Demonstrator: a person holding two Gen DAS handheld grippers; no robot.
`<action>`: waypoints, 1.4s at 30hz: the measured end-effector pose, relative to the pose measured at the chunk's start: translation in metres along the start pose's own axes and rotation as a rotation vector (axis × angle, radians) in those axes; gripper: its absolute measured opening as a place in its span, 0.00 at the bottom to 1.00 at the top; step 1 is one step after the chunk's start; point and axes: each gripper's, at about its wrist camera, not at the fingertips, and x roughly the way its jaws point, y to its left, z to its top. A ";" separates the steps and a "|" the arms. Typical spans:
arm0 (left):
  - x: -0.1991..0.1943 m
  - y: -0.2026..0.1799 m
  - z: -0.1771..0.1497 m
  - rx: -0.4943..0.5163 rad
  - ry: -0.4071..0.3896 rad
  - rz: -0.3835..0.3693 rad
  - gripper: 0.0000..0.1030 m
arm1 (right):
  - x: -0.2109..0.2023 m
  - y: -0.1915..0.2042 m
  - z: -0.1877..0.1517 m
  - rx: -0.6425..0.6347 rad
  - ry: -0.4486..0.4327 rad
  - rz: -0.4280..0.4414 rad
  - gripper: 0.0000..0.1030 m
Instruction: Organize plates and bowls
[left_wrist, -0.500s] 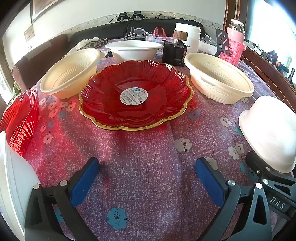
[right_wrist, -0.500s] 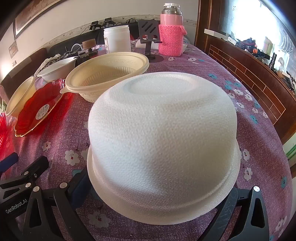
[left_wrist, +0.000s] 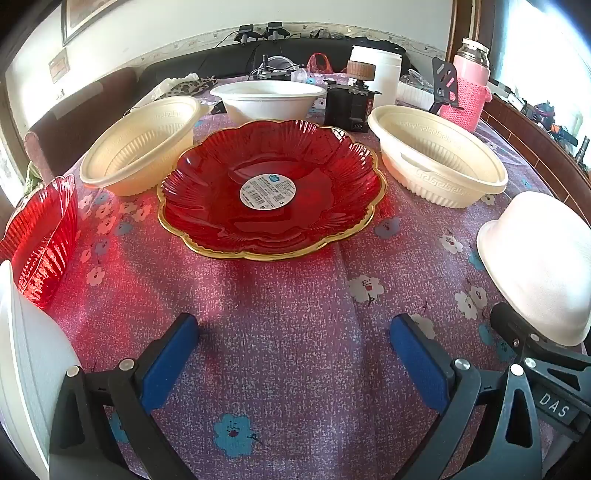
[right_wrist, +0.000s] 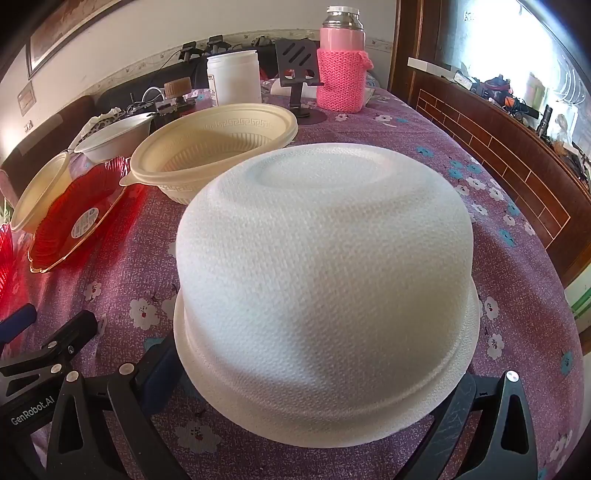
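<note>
A red glass plate (left_wrist: 271, 192) with a gold rim and a round sticker lies in the middle of the table, ahead of my left gripper (left_wrist: 291, 332). That gripper is open over bare cloth. A cream bowl (left_wrist: 140, 144) stands left of the plate, a second cream bowl (left_wrist: 439, 158) right of it, and a white bowl (left_wrist: 271, 99) behind. An upside-down white foam bowl (right_wrist: 325, 277) rests on the cloth between the wide-spread fingers of my right gripper (right_wrist: 310, 380). Its rim hides the pads. This foam bowl (left_wrist: 543, 258) also shows in the left wrist view.
A second red plate (left_wrist: 40, 236) and another white bowl (left_wrist: 22, 369) sit at the left edge. At the back stand a white jar (right_wrist: 232, 77), a pink knitted flask (right_wrist: 341, 66), a black stand (right_wrist: 299, 74) and a black box (left_wrist: 349, 107). A wooden ledge (right_wrist: 517, 155) runs along the right.
</note>
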 end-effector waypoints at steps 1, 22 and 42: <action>0.000 -0.001 0.000 -0.007 0.000 0.006 1.00 | 0.000 0.000 0.000 0.000 0.000 0.000 0.99; 0.001 -0.002 0.002 -0.011 0.000 0.010 1.00 | 0.000 0.000 0.000 0.000 0.000 0.000 0.99; 0.001 -0.002 0.002 -0.012 0.000 0.010 1.00 | 0.000 0.000 0.000 0.000 -0.001 0.000 0.99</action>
